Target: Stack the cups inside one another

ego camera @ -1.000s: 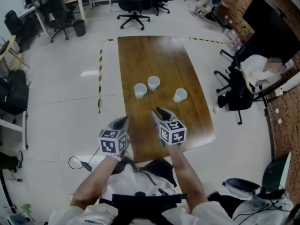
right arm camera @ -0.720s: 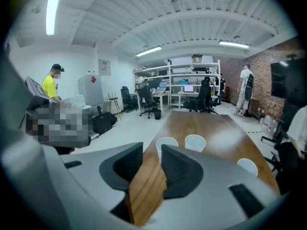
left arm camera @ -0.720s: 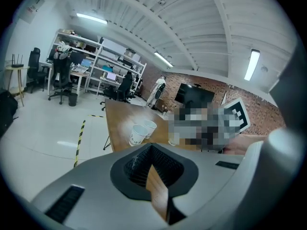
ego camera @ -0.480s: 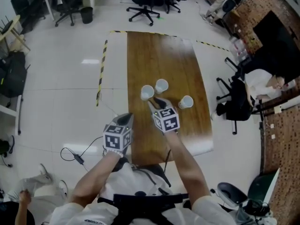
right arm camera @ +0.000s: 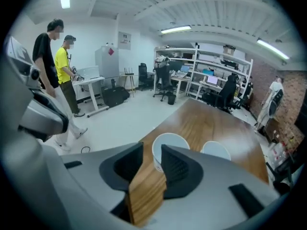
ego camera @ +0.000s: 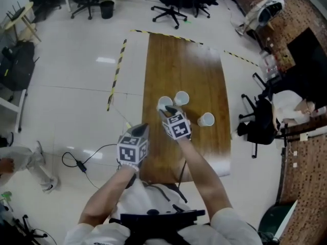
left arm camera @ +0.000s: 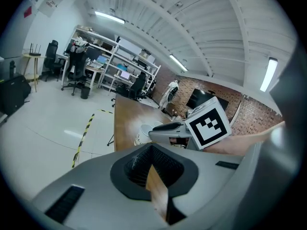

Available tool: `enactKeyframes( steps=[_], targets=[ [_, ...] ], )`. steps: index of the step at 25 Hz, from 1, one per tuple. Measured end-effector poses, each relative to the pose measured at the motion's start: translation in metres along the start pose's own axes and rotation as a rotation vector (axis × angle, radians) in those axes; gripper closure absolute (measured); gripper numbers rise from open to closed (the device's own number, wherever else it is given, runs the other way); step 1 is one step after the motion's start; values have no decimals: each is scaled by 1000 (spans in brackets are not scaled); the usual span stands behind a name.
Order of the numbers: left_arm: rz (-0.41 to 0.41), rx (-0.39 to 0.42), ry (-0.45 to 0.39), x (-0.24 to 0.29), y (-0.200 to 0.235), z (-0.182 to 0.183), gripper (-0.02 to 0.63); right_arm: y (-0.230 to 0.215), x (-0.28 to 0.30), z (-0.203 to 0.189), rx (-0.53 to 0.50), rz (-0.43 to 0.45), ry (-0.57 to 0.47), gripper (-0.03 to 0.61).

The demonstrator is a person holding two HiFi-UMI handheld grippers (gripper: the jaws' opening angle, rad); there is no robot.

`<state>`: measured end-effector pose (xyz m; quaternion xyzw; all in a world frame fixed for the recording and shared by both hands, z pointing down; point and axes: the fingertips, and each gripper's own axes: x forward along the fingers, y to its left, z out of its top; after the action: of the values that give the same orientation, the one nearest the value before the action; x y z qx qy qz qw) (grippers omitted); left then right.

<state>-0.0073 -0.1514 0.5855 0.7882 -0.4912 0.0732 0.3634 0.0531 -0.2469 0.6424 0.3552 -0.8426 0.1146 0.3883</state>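
Head view is showing the right gripper (ego camera: 167, 111) arriving at the nearest paper cup (ego camera: 164, 102), jaws spread; first pickup is nearing; left gripper (ego camera: 141, 129) is idling, jaws parted.

So I'm watching the head cam looking steeply down from well above, taking in the whole wooden table (ego camera: 184, 70), the floor (ego camera: 76, 75) round it and both forearms (ego camera: 202, 175). The left gripper (ego camera: 141, 129) cam is riding low behind its own jaws, facing along the table's left edge toward the shelving (left arm camera: 96, 47) at the far end, and it's catching the right gripper (ego camera: 167, 110) side-on. The right gripper cam is sitting nearer the tabletop, pointing down the table's length with two white cups (right arm camera: 170, 145) just past its jaws. All three views are sharing the table and the nearest cup.
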Motion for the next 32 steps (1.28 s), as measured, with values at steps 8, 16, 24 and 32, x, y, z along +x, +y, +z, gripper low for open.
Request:
enactKeyframes(
  steps=[8, 16, 24, 32],
  targets=[
    [44, -18, 0, 2, 15, 2, 615, 4, 23, -4, -26, 40, 43, 468],
    [52, -26, 2, 4, 20, 6, 615, 2, 37, -4, -43, 43, 63, 502],
    [52, -38, 8, 6, 23, 4, 615, 0, 41, -13, -35, 44, 95, 534],
    [39, -32, 13, 5, 21, 1, 615, 1, 28, 0, -38, 34, 40, 545]
  ],
)
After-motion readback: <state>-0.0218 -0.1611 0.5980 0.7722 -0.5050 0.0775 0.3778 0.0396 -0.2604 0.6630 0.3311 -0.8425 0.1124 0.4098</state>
